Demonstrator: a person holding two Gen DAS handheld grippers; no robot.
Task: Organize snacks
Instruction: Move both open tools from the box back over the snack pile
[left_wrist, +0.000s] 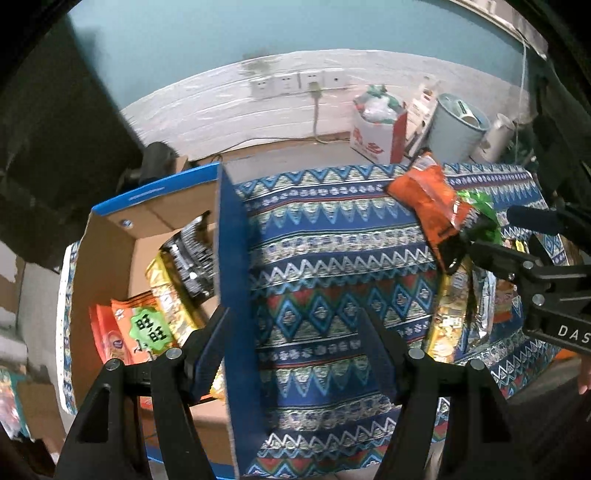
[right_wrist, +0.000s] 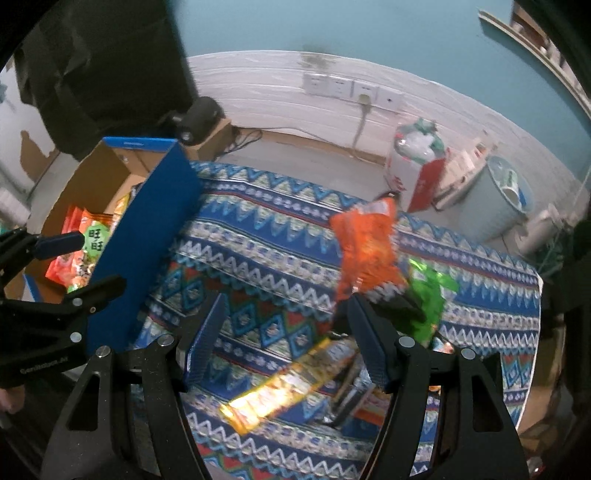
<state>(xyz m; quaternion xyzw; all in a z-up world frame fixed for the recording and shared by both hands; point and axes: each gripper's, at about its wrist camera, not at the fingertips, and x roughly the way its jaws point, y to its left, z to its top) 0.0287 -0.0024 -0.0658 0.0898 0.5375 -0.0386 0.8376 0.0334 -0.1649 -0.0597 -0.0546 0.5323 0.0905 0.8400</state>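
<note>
An open cardboard box with blue outer walls (left_wrist: 236, 258) (right_wrist: 155, 229) sits at the left end of the patterned tablecloth (left_wrist: 332, 258). It holds an orange packet with a green label (left_wrist: 144, 332), a gold packet (left_wrist: 170, 291) and a black striped packet (left_wrist: 192, 258). My left gripper (left_wrist: 295, 343) (right_wrist: 85, 262) is open and straddles the box's right wall. My right gripper (right_wrist: 288, 339) (left_wrist: 498, 234) is open over loose snacks: a yellow packet (right_wrist: 280, 384), an orange packet (right_wrist: 365, 247) and a green packet (right_wrist: 428, 295) just past its right fingertip. Whether that finger touches them, I cannot tell.
Behind the table on the floor stand a red and white carton (right_wrist: 413, 173) and a pale round bin (right_wrist: 495, 199). Wall sockets (right_wrist: 351, 88) with a cable are on the white wall. A black device (right_wrist: 195, 118) sits on a small box beyond the cardboard box.
</note>
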